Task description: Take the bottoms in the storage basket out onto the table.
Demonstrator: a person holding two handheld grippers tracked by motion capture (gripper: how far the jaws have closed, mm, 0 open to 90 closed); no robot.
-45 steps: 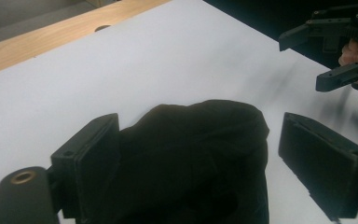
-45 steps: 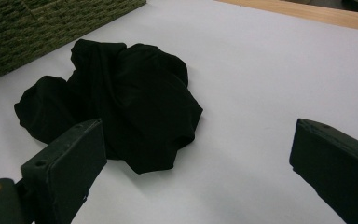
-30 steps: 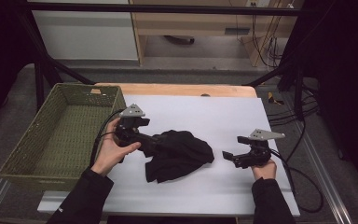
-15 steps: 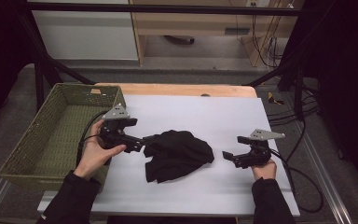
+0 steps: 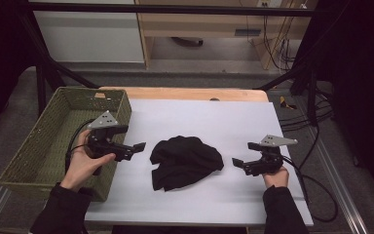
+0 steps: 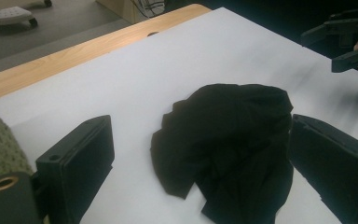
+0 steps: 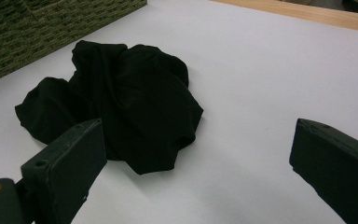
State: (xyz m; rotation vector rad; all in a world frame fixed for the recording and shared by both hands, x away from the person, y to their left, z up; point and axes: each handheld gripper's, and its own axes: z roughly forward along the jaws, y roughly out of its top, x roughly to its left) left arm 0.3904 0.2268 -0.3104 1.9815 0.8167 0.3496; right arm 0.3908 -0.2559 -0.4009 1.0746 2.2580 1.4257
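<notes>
Nearest, two forearms in dark sleeves enter from the bottom edge of the high view. Left gripper (image 5: 137, 146): held in the left hand (image 5: 84, 161) beside the basket's right wall, jaws spread wide and empty, pointing right toward the cloth. Right gripper (image 5: 239, 164): held in the right hand (image 5: 274, 176) near the table's right side, jaws likewise parted and empty, pointing left. Black cloth (image 5: 185, 160): crumpled heap lying on the white table (image 5: 214, 117) between the two grippers, apart from both. Green woven basket (image 5: 27, 148): at the table's left edge. Beyond, a bare wooden strip (image 5: 185, 94) along the far edge.
</notes>
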